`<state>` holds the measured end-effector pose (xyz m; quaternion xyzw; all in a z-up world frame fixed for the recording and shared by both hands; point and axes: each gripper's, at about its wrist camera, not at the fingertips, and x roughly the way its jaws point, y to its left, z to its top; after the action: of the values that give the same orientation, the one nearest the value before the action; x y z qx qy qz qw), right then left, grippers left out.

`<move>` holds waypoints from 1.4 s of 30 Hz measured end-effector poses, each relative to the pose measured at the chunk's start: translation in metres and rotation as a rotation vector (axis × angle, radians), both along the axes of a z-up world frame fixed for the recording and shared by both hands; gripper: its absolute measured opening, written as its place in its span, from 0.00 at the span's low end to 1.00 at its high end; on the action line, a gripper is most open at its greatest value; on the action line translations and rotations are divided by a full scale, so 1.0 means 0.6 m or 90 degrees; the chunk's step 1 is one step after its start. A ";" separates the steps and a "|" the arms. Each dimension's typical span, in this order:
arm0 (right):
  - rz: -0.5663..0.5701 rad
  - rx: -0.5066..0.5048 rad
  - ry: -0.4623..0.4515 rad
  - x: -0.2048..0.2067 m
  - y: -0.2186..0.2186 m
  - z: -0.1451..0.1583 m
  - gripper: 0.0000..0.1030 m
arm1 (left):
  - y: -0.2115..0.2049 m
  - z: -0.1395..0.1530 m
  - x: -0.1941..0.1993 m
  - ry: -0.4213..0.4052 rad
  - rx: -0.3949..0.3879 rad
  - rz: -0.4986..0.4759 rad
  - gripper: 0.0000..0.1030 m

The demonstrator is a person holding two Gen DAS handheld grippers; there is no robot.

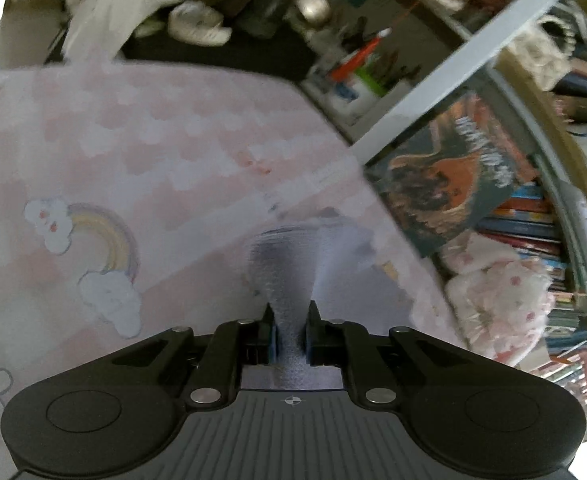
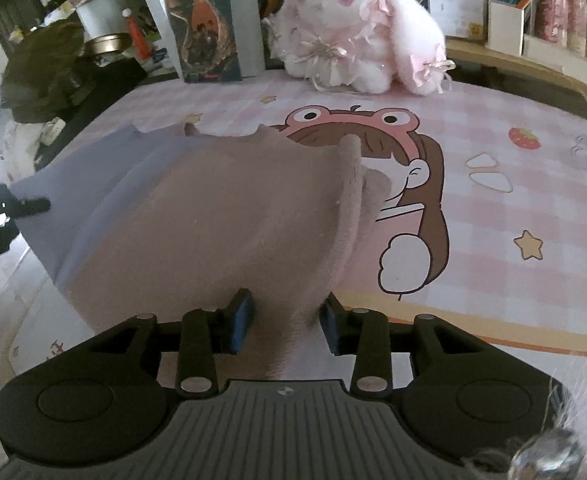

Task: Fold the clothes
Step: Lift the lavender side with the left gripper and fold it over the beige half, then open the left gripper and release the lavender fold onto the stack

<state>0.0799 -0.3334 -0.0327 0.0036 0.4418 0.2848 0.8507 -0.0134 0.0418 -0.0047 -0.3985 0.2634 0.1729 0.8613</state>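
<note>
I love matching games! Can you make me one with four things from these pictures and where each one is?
Things:
1. plush toy
2. garment
3. Harry Potter book
4. rainbow print

Places:
A. printed on the pink sheet
B. standing upright against the white shelf post
C. held in both grippers
D. sitting at the far edge of the bed, below the bookshelf

Pairs: 1-D, 2-C, 3-B, 4-A

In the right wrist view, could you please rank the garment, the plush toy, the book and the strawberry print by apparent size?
1. Garment, though it is nearest the camera.
2. Plush toy.
3. Book.
4. Strawberry print.
</note>
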 end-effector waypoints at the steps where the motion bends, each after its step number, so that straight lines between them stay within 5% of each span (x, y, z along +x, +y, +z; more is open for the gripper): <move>1: 0.005 0.005 0.003 0.002 -0.002 -0.001 0.34 | -0.011 0.015 0.003 -0.007 0.017 -0.008 0.10; 8: 0.037 0.030 0.019 0.016 -0.016 -0.006 0.34 | -0.123 0.116 0.031 -0.061 0.145 -0.091 0.09; 14: 0.056 0.063 0.039 0.027 -0.032 -0.010 0.34 | -0.273 0.162 0.039 -0.063 0.301 -0.228 0.10; 17: 0.065 0.081 0.049 0.032 -0.041 -0.013 0.34 | -0.368 0.142 0.042 -0.005 0.408 -0.332 0.14; 21: 0.077 0.108 0.078 0.038 -0.060 -0.017 0.33 | -0.476 0.054 0.046 0.112 0.543 -0.491 0.18; 26: 0.077 0.139 0.098 0.038 -0.093 -0.011 0.33 | -0.536 -0.027 0.020 0.169 0.713 -0.566 0.23; 32: 0.079 0.177 0.122 0.038 -0.132 -0.004 0.33 | -0.530 -0.021 0.022 0.166 0.703 -0.549 0.23; 38: 0.068 0.258 0.174 0.045 -0.141 -0.005 0.45 | -0.524 0.007 0.023 0.150 0.643 -0.493 0.23; 42: 0.060 0.316 0.212 0.050 -0.145 -0.007 0.52 | -0.528 0.008 0.012 0.138 0.646 -0.497 0.24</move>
<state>0.1096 -0.4203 -0.0367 0.2379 0.4920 0.4188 0.7253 -0.0061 -0.2748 -0.0001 0.2026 0.3602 -0.0105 0.9106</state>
